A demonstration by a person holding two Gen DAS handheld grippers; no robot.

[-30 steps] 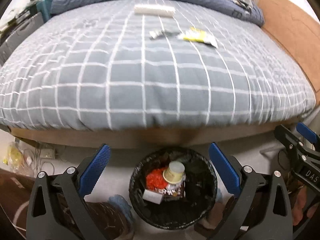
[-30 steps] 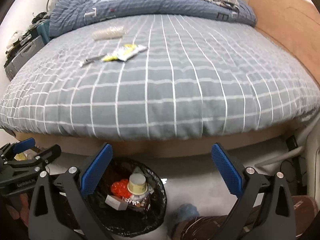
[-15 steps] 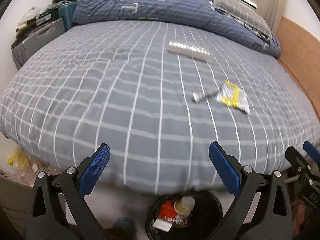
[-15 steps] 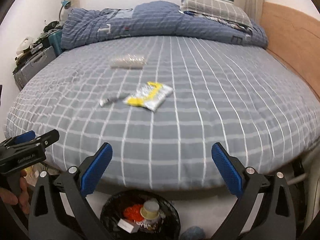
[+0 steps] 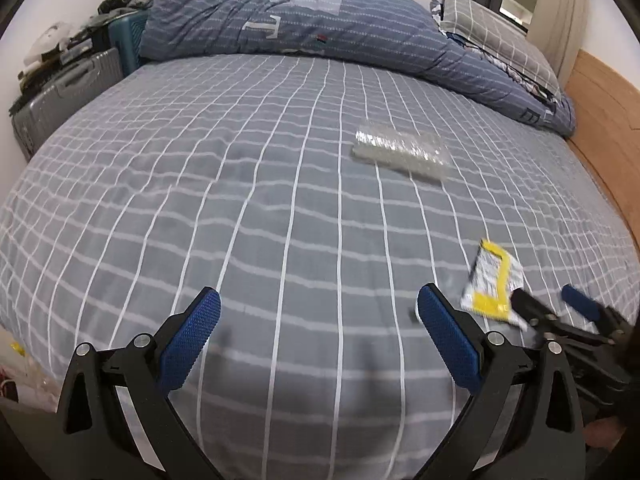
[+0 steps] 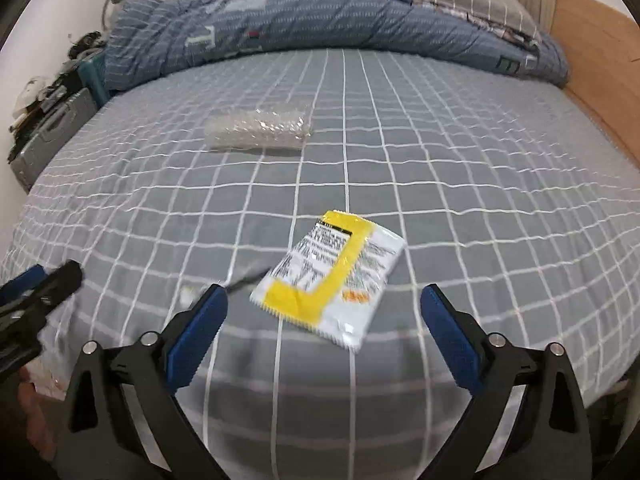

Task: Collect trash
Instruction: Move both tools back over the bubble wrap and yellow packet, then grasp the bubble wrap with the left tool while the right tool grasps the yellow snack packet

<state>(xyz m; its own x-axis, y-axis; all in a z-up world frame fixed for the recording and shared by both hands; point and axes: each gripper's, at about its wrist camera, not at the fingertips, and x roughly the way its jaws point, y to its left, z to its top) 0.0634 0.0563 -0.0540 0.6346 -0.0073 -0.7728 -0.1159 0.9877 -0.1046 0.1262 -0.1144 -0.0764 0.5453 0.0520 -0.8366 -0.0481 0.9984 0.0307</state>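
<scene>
- Right wrist view: a bed point(image 6: 460, 184) in a grey checked sheet fills the frame, with a blue quilt point(image 6: 320, 20) bunched along its far end and a wooden bed frame point(image 6: 600, 60) down the right side.
- At the left of the room, beside the bed, stands a grey suitcase point(image 5: 64, 100) with clutter piled on top.
- The right gripper point(image 6: 322, 312) hangs low over the near part of the bed, jaws spread wide and holding nothing; the yellow-and-white packet point(image 6: 332, 276) lies flat on the sheet between and just beyond its blue pads.
- The left gripper point(image 5: 318, 320) is also wide open and empty, over bare sheet to the left of the packet, which shows blurred at the right of the left wrist view.
- A clear plastic wrapper point(image 6: 260, 132), crinkled and glinting, lies farther up the bed, well apart from the packet.
- A thin dark sliver of litter point(image 6: 248, 276) lies just beside the packet's left edge; it is too blurred to identify.
- The packet looks light, thin and limp, with a slick printed face, so it will likely slide or fold rather than resist. The soft mattress gives beneath it, which should let one pad press in under an edge.
- The serrated near edge or a corner seems the best place to pinch; a grip across the flat middle would probably only skate over it.
- The clear wrapper appears just as light but springier, and should crush easily when squeezed across its narrow width.
</scene>
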